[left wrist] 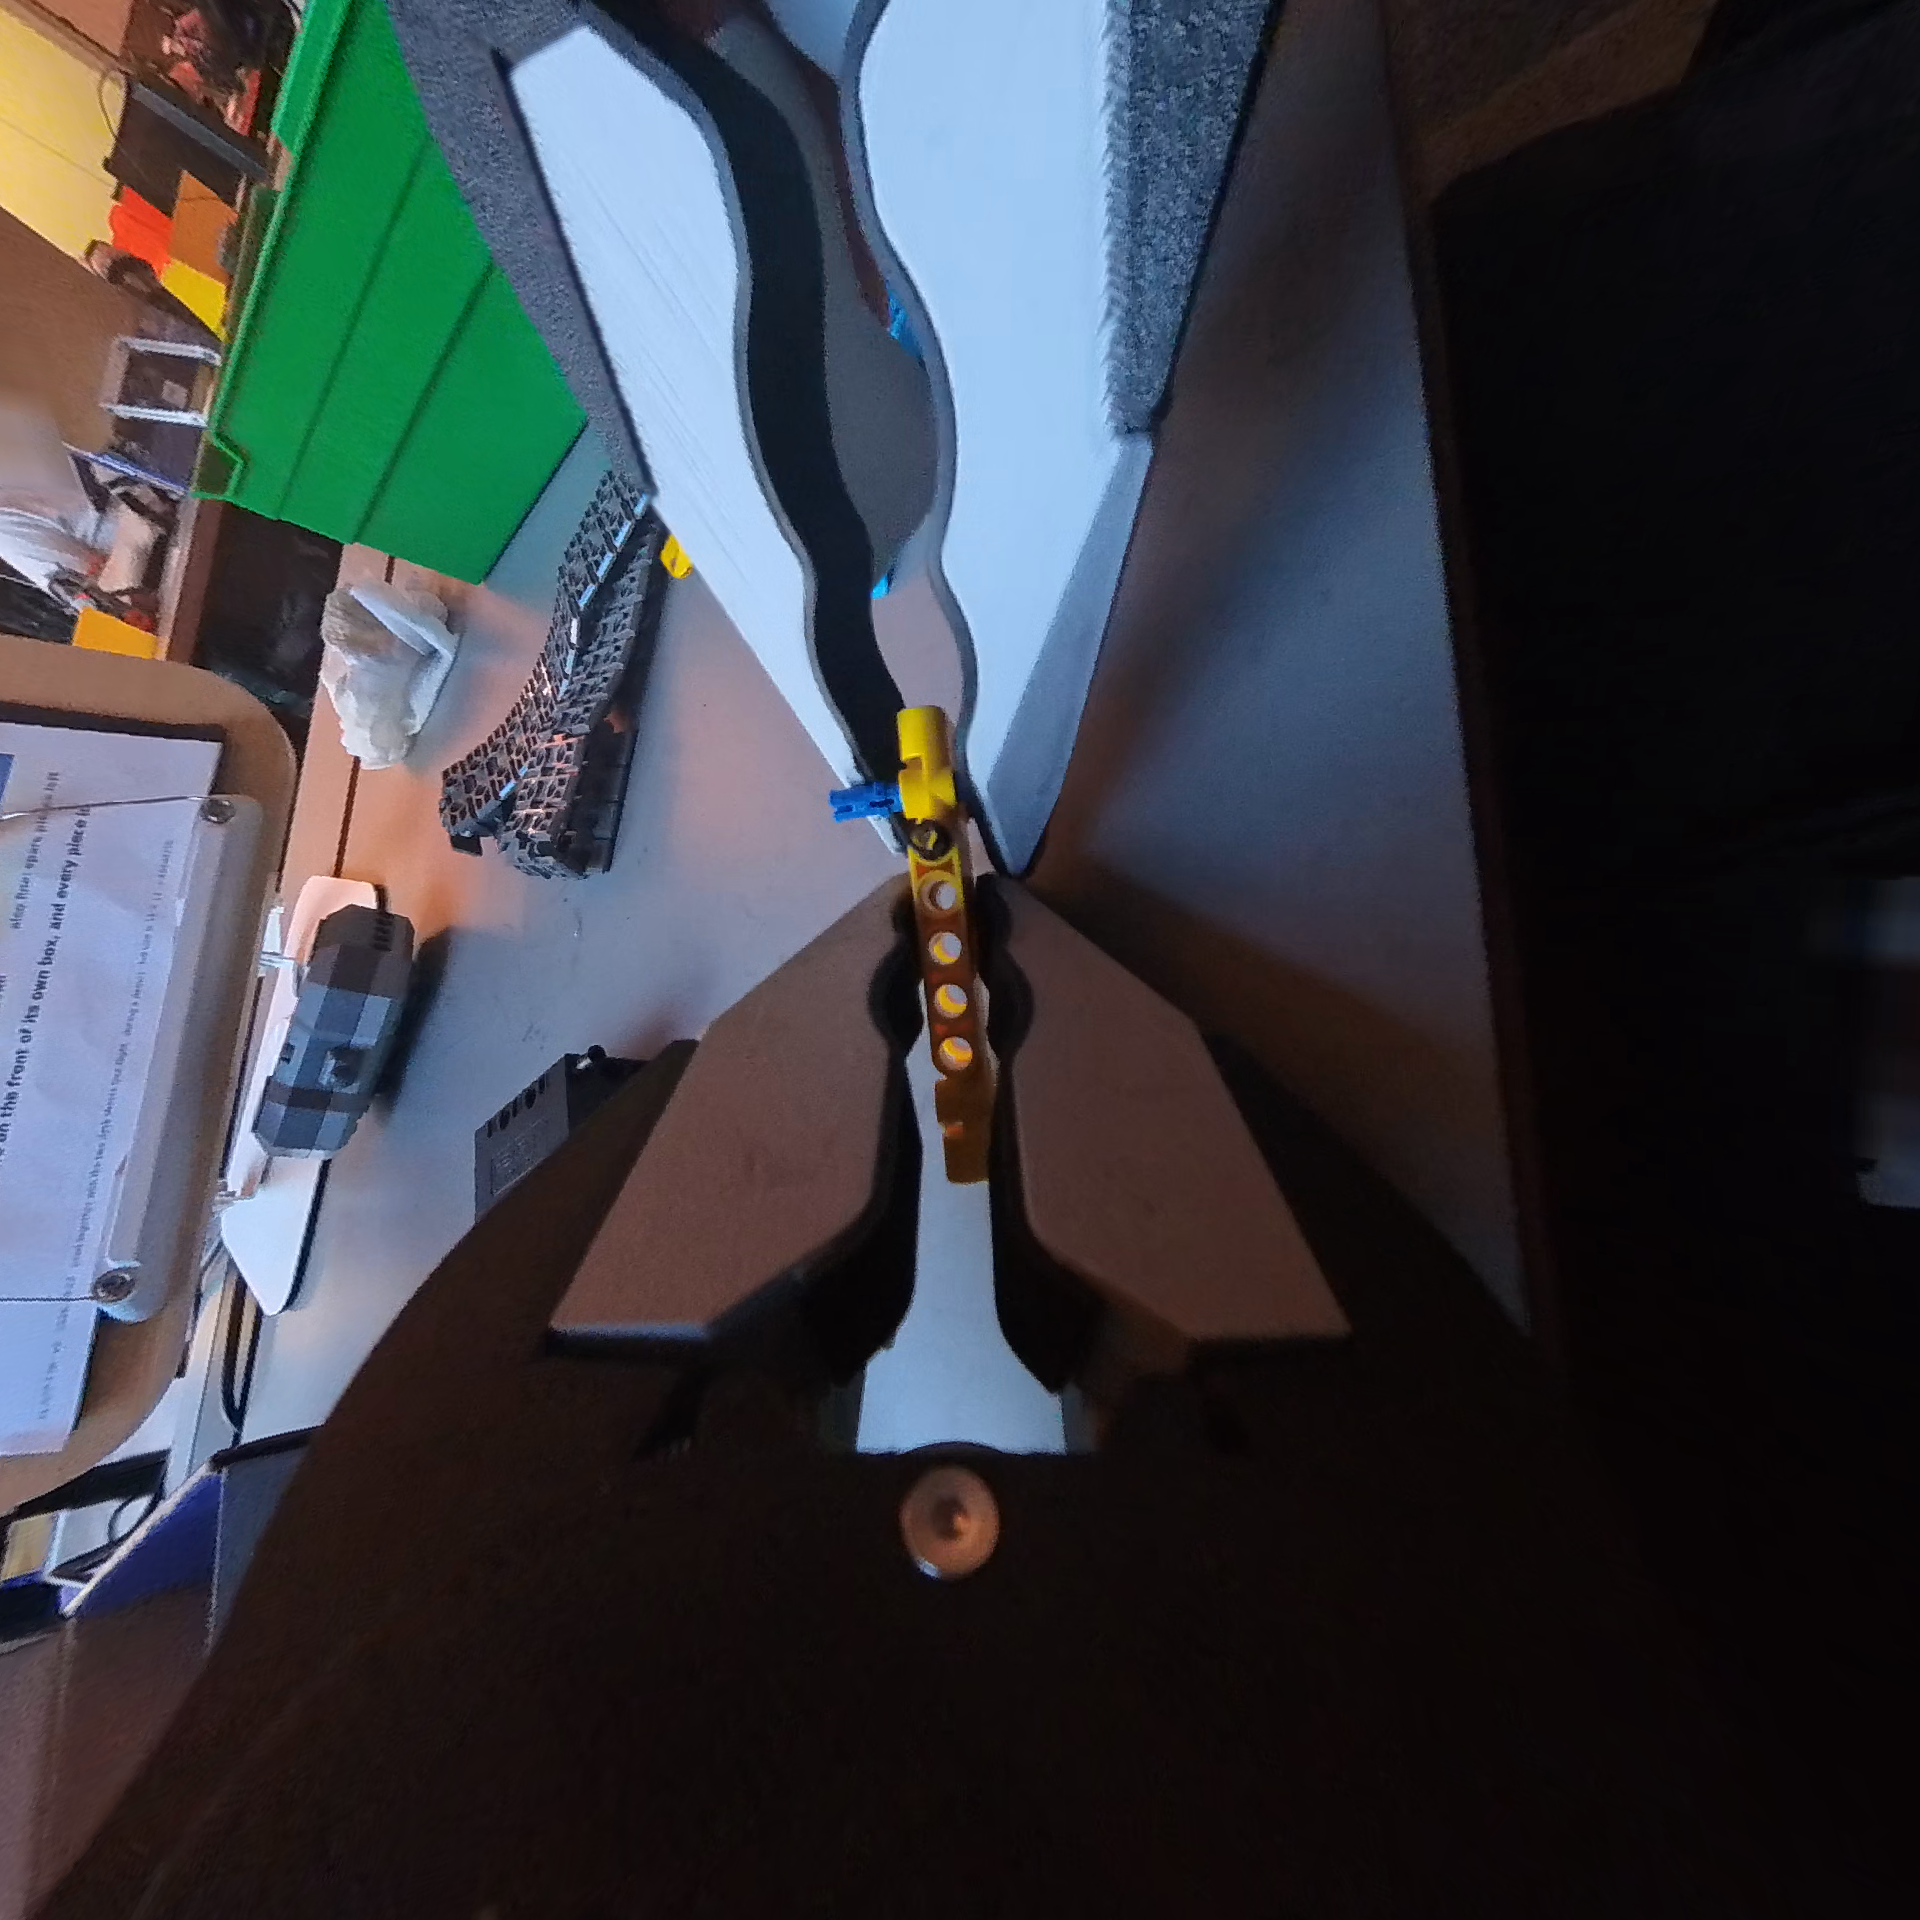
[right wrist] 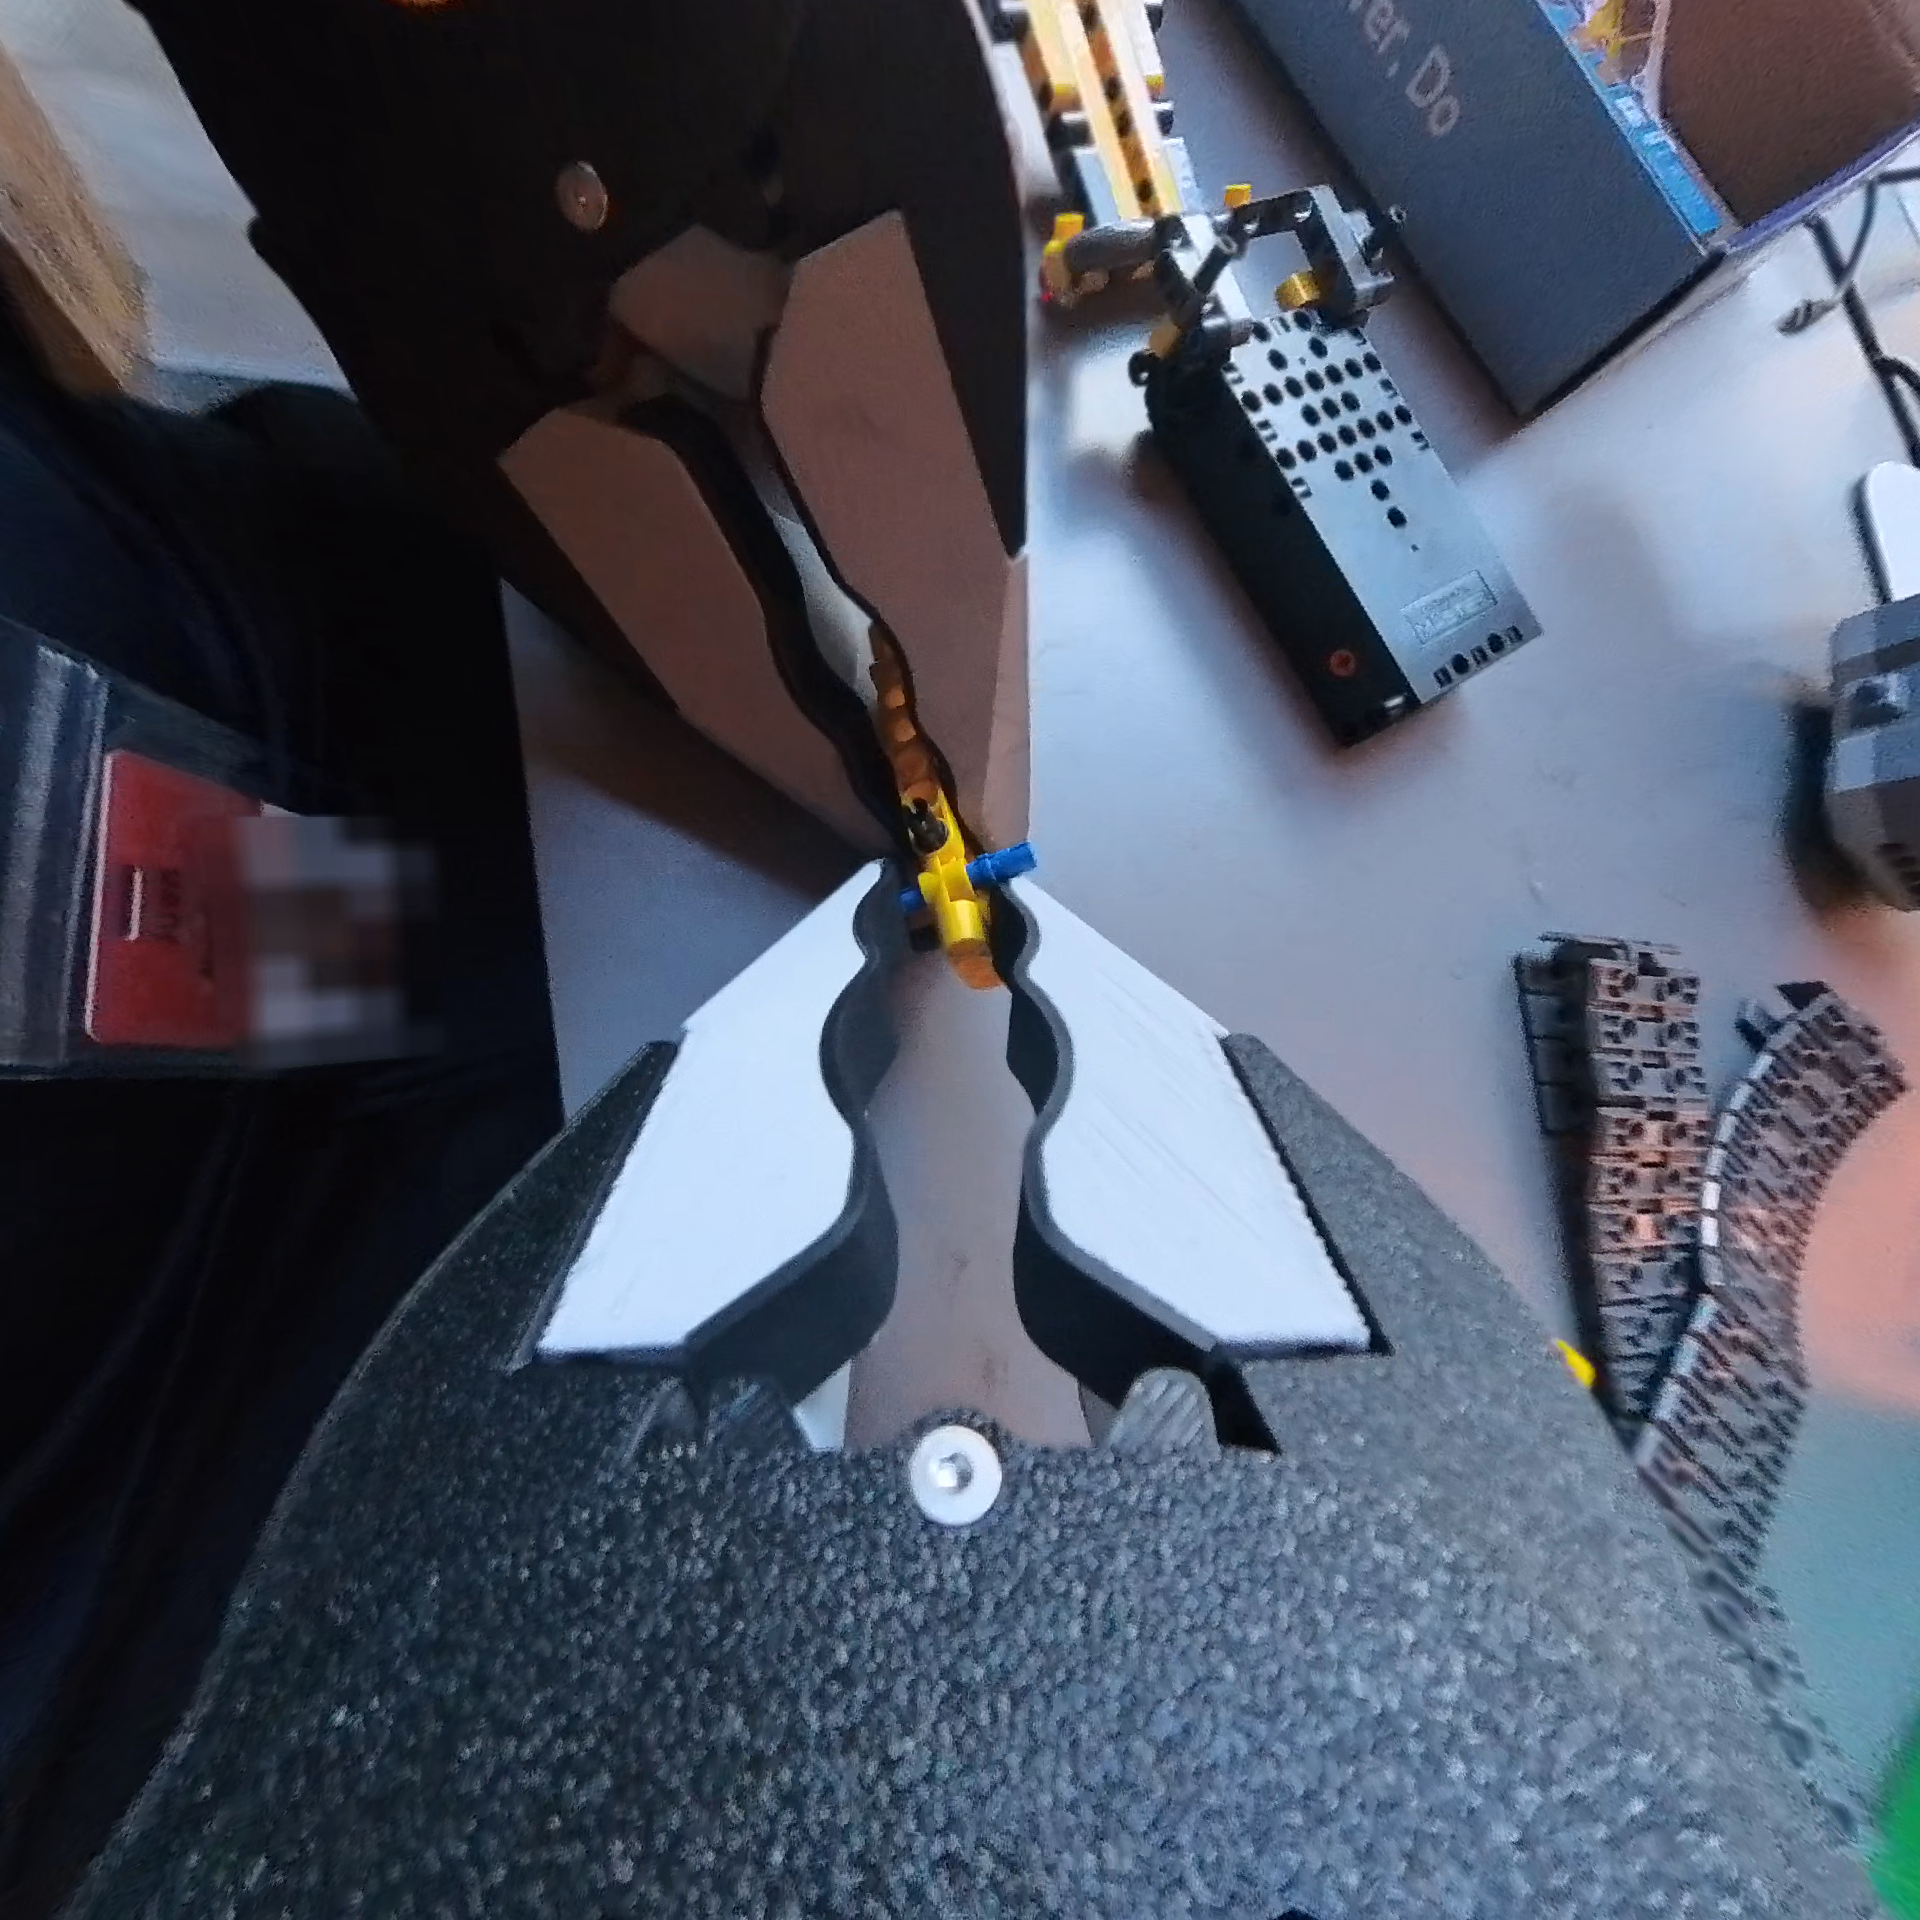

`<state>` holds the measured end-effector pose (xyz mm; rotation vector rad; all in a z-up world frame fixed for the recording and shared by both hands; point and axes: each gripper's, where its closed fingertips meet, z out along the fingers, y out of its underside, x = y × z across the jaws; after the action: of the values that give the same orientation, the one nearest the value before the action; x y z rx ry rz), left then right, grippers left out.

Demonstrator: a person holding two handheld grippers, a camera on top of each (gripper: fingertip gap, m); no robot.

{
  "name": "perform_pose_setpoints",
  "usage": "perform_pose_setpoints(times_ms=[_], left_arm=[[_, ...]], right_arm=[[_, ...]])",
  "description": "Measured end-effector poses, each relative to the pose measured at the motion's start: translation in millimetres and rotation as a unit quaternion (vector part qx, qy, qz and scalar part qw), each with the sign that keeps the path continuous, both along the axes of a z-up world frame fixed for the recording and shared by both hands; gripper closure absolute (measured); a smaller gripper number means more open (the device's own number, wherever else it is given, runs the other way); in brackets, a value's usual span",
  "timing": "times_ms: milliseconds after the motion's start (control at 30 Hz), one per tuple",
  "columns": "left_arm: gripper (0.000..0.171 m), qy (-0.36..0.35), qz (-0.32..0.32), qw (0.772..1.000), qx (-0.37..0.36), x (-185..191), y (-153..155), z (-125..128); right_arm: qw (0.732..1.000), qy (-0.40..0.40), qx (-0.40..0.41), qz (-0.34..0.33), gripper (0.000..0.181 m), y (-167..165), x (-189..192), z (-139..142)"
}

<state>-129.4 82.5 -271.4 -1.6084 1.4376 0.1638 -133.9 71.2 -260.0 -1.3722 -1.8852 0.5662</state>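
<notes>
My left gripper [left wrist: 945, 899] is shut on a yellow beam with holes [left wrist: 951, 997], which runs lengthwise between its dark fingers. At the beam's far end sits a yellow connector [left wrist: 923, 748] with a blue pin [left wrist: 857, 800] sticking out sideways. My right gripper [right wrist: 945, 904], with white fingers, meets the left one tip to tip and is shut on that yellow connector [right wrist: 956, 920]. The blue pin [right wrist: 1003, 862] pokes out to the right of its tips. The left gripper [right wrist: 935, 821] comes in from above, with the beam [right wrist: 899, 727] half hidden between its fingers. The assembly is held above the grey table [right wrist: 1299, 883].
On the table lie black curved track pieces [right wrist: 1621, 1143], a black box with holes [right wrist: 1340, 499], a grey motor block [left wrist: 332, 1039] and a crumpled plastic bag [left wrist: 379, 665]. A green bin [left wrist: 384, 343] and a printed sheet [left wrist: 83, 987] stand at the left, a grey carton [right wrist: 1507, 177] at the back.
</notes>
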Motion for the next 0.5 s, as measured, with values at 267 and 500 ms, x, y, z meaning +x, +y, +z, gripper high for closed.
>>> perform_pose_setpoints(times_ms=[267, 500], left_arm=[[0.165, 0.002, 0.033, 0.999, 0.028, -1, 15, 3], [0.165, 0.054, 0.049, 0.992, 0.104, -8, 23, 8]], right_arm=[[0.994, 0.034, -0.092, -0.049, 0.166, 11, 1, 5], [0.945, 0.127, -0.29, -0.086, 0.161, 15, 16, 38]])
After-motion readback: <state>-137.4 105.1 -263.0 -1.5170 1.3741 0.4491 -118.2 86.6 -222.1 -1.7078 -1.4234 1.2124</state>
